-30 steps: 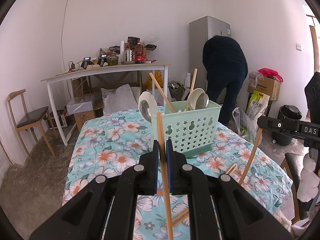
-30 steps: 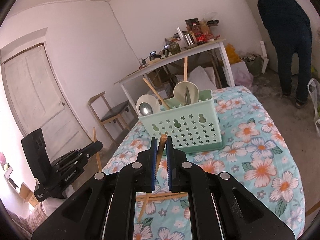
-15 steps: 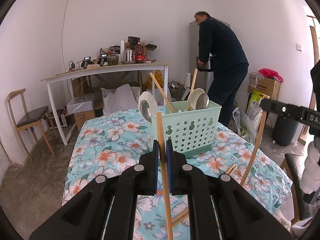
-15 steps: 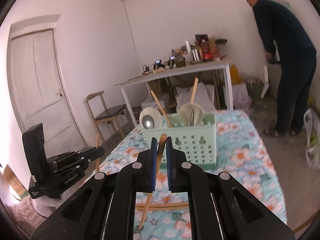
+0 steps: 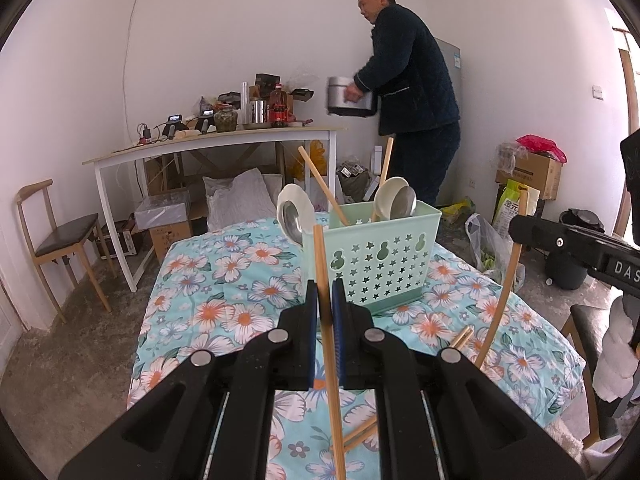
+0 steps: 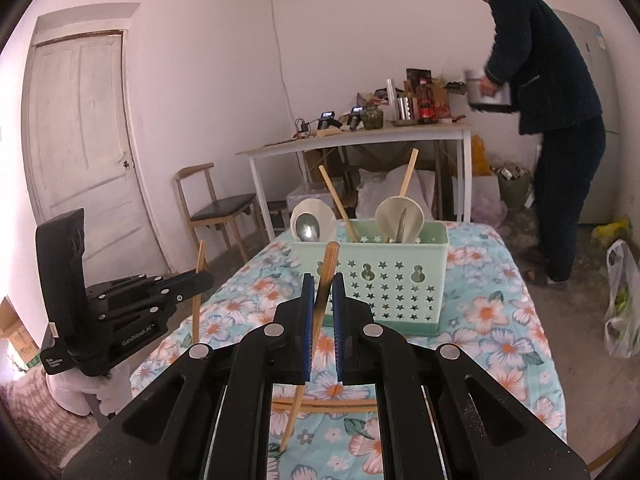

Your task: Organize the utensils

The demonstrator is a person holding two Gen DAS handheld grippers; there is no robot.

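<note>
White walls (image 5: 240, 40), wooden chair (image 5: 60, 240), door (image 6: 80, 128)

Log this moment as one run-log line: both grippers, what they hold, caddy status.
left gripper: shut on chopstick | right gripper: shut on second chopstick | green caddy: spoons, two chopsticks inside | more chopsticks on cloth

Soft, even daylight fills the white-walled room, shadows faint, as fisheye distortion bows walls toward black corners and motion blur smears the standing person (image 5: 412, 92) and metal pot (image 5: 349, 97).
</note>
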